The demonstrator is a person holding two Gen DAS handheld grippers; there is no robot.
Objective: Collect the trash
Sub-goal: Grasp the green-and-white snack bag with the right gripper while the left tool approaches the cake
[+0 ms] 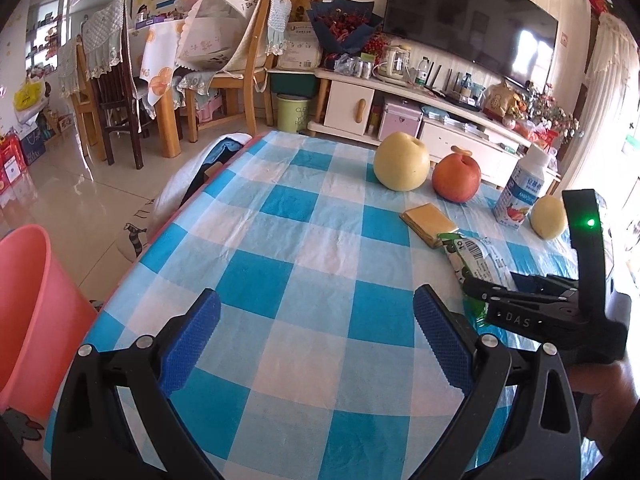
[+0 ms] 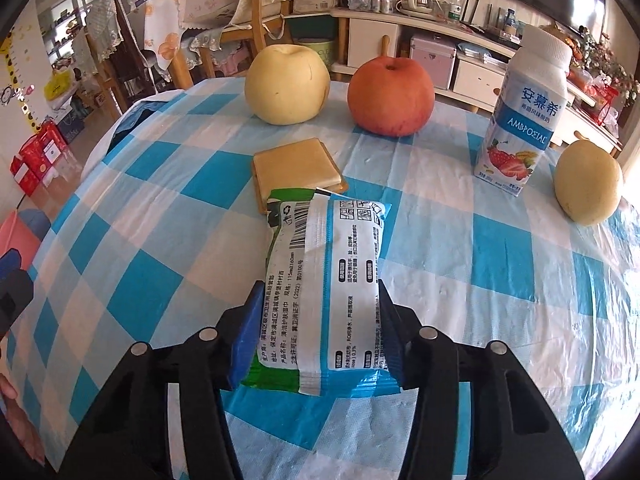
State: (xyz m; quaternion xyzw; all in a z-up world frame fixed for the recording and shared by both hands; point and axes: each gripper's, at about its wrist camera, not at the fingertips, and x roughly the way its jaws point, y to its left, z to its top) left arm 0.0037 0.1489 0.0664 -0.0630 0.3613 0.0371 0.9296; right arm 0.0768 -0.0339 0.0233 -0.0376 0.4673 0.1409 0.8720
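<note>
Now: right tool (image 2: 320, 328) pinching crinkly wipes packet (image 2: 328, 280) | checkered tablecloth (image 2: 500, 280)

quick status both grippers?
Left gripper: open, empty, over the checkered table.
Right gripper: fingers closed on the wet-wipe packet.

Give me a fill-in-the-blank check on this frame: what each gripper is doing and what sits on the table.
1. The right gripper is shut on the ____ packet.
2. The left gripper is ____ and holds nothing.
3. The red apple stands between the large yellow pear and the ____ bottle.
4. Beside the table, on the left gripper's side, stands a ____ bin.

Missing words: wet-wipe; open; yogurt; pink
</note>
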